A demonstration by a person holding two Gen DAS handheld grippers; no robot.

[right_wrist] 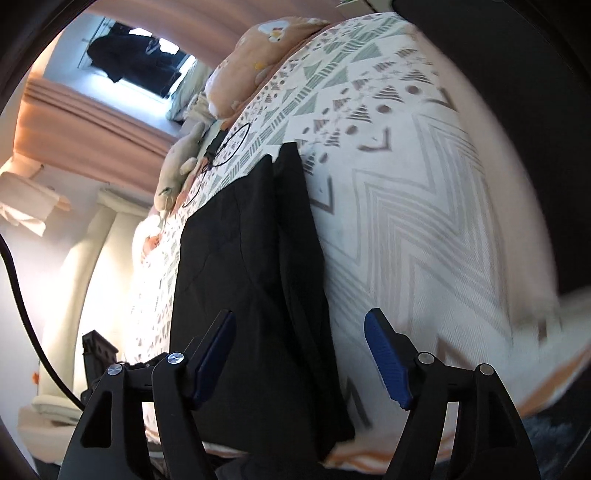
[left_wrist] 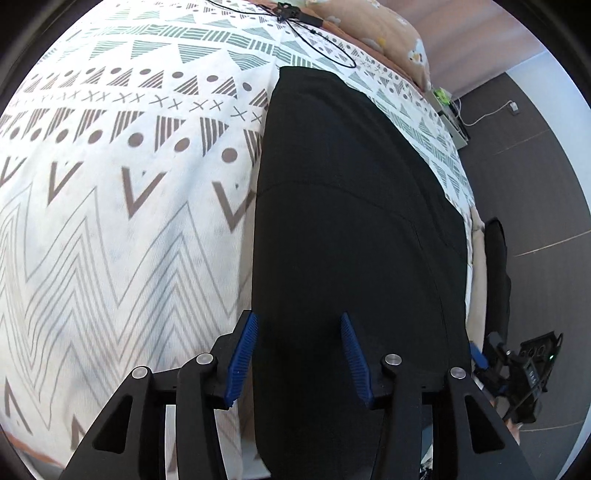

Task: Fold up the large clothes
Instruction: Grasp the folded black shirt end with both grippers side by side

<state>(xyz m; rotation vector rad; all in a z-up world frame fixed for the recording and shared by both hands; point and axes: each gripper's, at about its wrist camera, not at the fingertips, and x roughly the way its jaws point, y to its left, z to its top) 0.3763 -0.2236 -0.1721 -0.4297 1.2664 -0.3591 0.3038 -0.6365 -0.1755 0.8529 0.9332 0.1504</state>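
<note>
A large black garment (left_wrist: pixel 343 229) lies folded lengthwise in a long strip on a white patterned bedspread (left_wrist: pixel 122 206). It also shows in the right wrist view (right_wrist: pixel 255 266), where one layer lies over another. My left gripper (left_wrist: pixel 299 354) is open and empty, its blue pads above the garment's near end. My right gripper (right_wrist: pixel 299 362) is open and empty above the garment's near end, close to the bed's edge. The right gripper also shows in the left wrist view (left_wrist: pixel 517 373), beside the bed.
A thin black cable (left_wrist: pixel 317 40) with a small device lies on the bedspread beyond the garment. Peach pillows (left_wrist: pixel 388 33) and a plush toy (right_wrist: pixel 177 162) lie at the bed's head. Dark floor (left_wrist: pixel 546 192) borders the bed. A window and curtain (right_wrist: pixel 92 122) are behind.
</note>
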